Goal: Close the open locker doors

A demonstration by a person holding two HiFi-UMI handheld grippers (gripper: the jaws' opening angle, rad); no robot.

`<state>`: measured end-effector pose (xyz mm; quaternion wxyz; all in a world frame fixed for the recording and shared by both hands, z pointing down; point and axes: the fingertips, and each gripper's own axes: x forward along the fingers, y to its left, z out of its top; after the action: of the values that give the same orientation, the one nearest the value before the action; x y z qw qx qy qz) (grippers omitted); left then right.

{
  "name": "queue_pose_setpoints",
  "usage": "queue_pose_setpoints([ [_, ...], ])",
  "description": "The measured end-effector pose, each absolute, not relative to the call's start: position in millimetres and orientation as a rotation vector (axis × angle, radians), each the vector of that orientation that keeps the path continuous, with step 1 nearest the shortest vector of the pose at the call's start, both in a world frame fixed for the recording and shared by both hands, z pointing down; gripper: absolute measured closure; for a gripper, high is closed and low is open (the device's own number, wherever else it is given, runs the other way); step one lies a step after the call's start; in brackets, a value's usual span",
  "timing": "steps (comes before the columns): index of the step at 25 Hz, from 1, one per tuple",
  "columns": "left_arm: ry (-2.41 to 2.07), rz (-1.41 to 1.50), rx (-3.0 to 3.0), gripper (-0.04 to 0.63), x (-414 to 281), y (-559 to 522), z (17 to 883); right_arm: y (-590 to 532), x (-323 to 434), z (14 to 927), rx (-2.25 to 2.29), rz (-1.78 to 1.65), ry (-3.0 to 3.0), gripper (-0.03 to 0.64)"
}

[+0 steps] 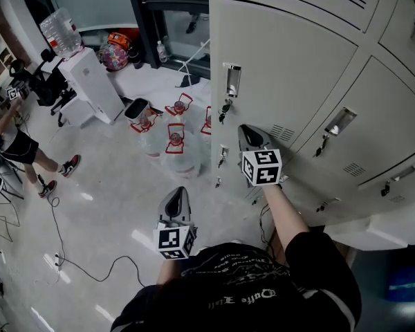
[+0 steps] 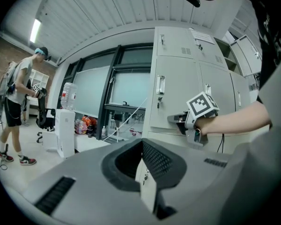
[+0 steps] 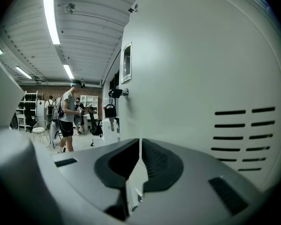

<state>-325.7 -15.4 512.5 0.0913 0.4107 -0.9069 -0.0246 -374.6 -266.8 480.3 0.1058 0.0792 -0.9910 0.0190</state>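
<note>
Black sleeve [image 1: 318,268] and shoulders at six o'clock of the head view, both arms reaching up-frame. Left tongs [image 1: 175,194] at seven o'clock of centre, jaws together on nothing, hanging apart from the lockers above the floor [image 1: 90,206]. Right tongs [image 1: 249,130] just off centre toward two o'clock, jaws likewise pressed narrow and empty, tip at or against the face of the open locker door [image 1: 290,75]; actual contact not certain from any view. Door filling twelve to three o'clock, swung out from the bank, with handle [image 1: 232,80] and dangling key [image 1: 223,111] on its free edge at eleven o'clock of the right tongs and vent slots [image 1: 282,133] just beside the tip.

Most likely the step of pushing this door home. Press with the closed tip flat on bare sheet metal, nearer the handle edge for leverage, off the slots and the key to avoid snagging. Keep the push square to the panel, follow the swing back toward the bank, and ease off before seating to prevent a bounce.

Hinge side next to the neighbouring door [image 1: 373,116] at three o'clock. Open floor at nine o'clock; water bottles [image 1: 174,144] at eleven near the locker foot, cable [image 1: 76,258] at eight. Ample room for parking the left arm.
</note>
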Motion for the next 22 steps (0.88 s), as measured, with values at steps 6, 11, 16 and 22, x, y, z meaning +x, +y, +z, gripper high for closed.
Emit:
queue_pose_setpoints([
  [6, -2.692, -0.066, 1.216, 0.588, -323, -17, 514, -278, -377, 481, 0.252, 0.037, -2.915, 0.597],
  [11, -2.693, -0.067, 1.208, 0.588, -319, -18, 515, -287, -377, 478, 0.277, 0.052, -2.919, 0.597],
  [16, -2.692, -0.066, 1.206, 0.588, -316, -21, 515, -289, -377, 477, 0.280, 0.023, -2.919, 0.603],
  [22, -2.676, -0.073, 1.240, 0.588, -306, -29, 511, -289, -375, 482, 0.300, 0.078, -2.884, 0.604],
])
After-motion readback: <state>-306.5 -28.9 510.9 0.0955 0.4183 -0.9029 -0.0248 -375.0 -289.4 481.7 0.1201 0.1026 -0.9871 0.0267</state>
